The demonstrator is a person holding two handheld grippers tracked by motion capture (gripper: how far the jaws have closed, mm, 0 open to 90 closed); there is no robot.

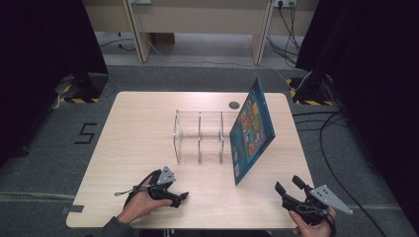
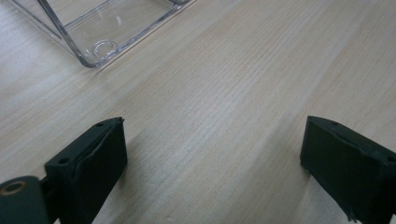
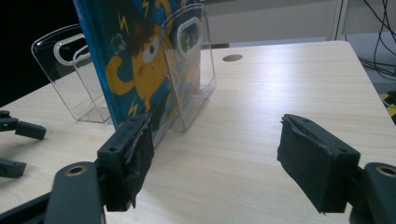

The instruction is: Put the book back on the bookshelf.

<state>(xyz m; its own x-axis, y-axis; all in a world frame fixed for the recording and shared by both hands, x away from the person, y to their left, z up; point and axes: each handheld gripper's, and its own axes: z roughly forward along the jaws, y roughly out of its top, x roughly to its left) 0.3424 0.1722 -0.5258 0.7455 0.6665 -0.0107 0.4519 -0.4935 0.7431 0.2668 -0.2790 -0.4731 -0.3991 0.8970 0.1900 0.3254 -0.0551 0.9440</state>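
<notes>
- Left hand (image 1: 143, 203) rests on the worktop (image 1: 138, 128) near its near edge, left of centre; forearm enters from the bottom.
- Left gripper (image 1: 182, 197) lies low and roughly level, pointing toward the right edge; in the left gripper view its jaws are spread wide over bare wood, nothing between them.
- Right hand (image 1: 314, 228) sits at the near right corner of the worktop. Right gripper (image 1: 287, 183) points away and slightly left, toward the book; jaws spread, empty.
- Picture book (image 1: 252, 129), blue cover with a cartoon figure, stands on its lower edge in the right part of the worktop, tilted, leaning on the right end of the clear acrylic book rack (image 1: 199, 136).
- Book's long axis runs from near edge to far edge; the cover faces left and up.
- In the right gripper view the book (image 3: 135, 70) stands against a clear divider (image 3: 189, 65), just beyond the left jaw; contact cannot be told.
</notes>
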